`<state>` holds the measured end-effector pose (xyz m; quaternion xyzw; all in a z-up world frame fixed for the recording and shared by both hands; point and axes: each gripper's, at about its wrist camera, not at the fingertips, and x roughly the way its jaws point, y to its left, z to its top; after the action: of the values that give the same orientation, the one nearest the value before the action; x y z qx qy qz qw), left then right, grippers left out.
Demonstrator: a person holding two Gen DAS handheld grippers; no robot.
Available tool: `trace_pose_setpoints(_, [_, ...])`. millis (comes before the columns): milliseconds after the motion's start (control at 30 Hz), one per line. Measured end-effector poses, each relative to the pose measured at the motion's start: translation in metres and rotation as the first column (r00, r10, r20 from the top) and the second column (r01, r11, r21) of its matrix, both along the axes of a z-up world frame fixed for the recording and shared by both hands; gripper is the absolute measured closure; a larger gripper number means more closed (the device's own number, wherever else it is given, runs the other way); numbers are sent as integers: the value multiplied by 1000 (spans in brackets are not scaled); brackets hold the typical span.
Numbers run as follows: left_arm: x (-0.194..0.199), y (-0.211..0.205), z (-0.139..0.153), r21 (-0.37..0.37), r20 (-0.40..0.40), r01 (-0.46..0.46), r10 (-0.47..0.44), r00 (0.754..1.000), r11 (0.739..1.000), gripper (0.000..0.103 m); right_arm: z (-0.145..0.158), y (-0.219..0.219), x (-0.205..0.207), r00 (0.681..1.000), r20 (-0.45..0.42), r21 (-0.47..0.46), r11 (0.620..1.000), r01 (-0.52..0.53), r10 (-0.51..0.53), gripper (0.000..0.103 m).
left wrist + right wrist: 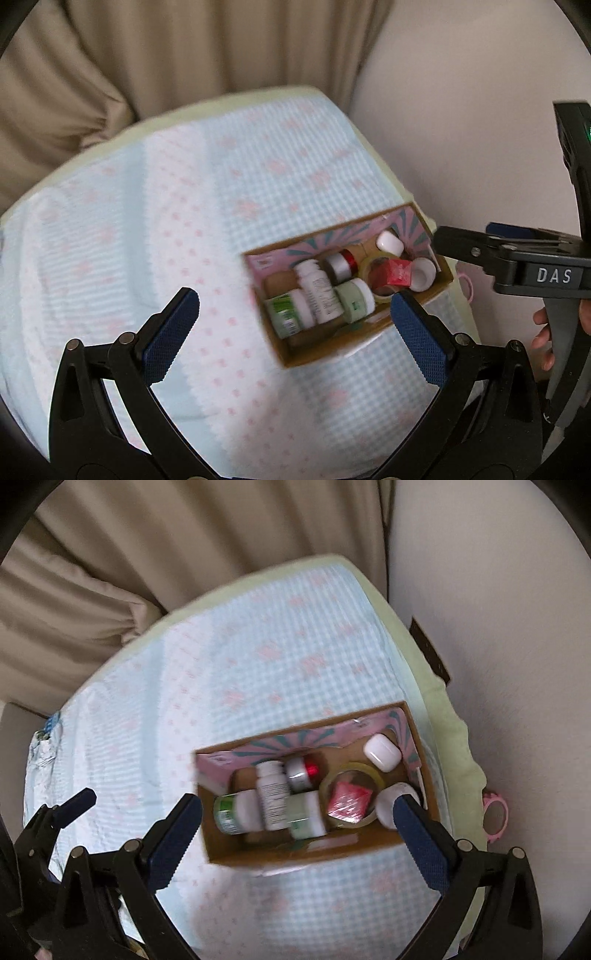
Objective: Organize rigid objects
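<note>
A cardboard box (pixel 334 356) with a pink patterned inner wall sits on the checked cloth near its right edge; it also shows in the right wrist view (pixel 306 856). It holds a white bottle (pixel 272 794), a green-labelled jar (pixel 229 812), a pale green jar (pixel 303 814), a tape roll (pixel 352 771) around a red packet (pixel 347 799), a white case (pixel 382 753) and a white cap (pixel 423 273). My left gripper (pixel 295 317) is open and empty, above the cloth left of the box. My right gripper (pixel 297 818) is open and empty over the box.
The blue-and-pink checked cloth (pixel 166 229) covers a rounded cushion. Beige curtains (pixel 147 55) hang behind, a pale wall (pixel 498 590) stands to the right. A pink ring (pixel 495 818) lies off the cushion's right edge. The right gripper's body (pixel 535 273) is at the left view's right side.
</note>
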<state>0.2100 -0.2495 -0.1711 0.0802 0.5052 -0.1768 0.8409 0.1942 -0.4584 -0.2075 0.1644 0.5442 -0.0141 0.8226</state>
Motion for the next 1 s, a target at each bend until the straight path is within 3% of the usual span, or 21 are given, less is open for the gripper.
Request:
trace_pose_setpoints(167, [-37, 75, 68, -44, 120, -103, 108, 987, 994, 0, 62, 52, -35, 993, 110, -40, 998, -41, 46, 0])
trace_pose_setpoints(400, [-92, 162, 137, -16, 303, -211, 206, 931, 977, 0, 132, 133, -84, 952, 270, -120, 986, -113, 142, 0])
trace_pose_setpoints(500, [-115, 187, 149, -23, 349, -237, 230, 909, 971, 0, 149, 163, -105, 934, 320, -150, 982, -116, 159, 0])
trace_pose_setpoints(667, [-149, 222, 152, -67, 387, -283, 287, 876, 957, 0, 152, 191, -132, 920, 356, -196, 976, -98, 164, 0])
trace_pose_setpoints(1000, [-173, 234, 153, -82, 422, -286, 294, 858, 955, 0, 147, 218, -155, 905, 390, -225, 971, -85, 169, 0])
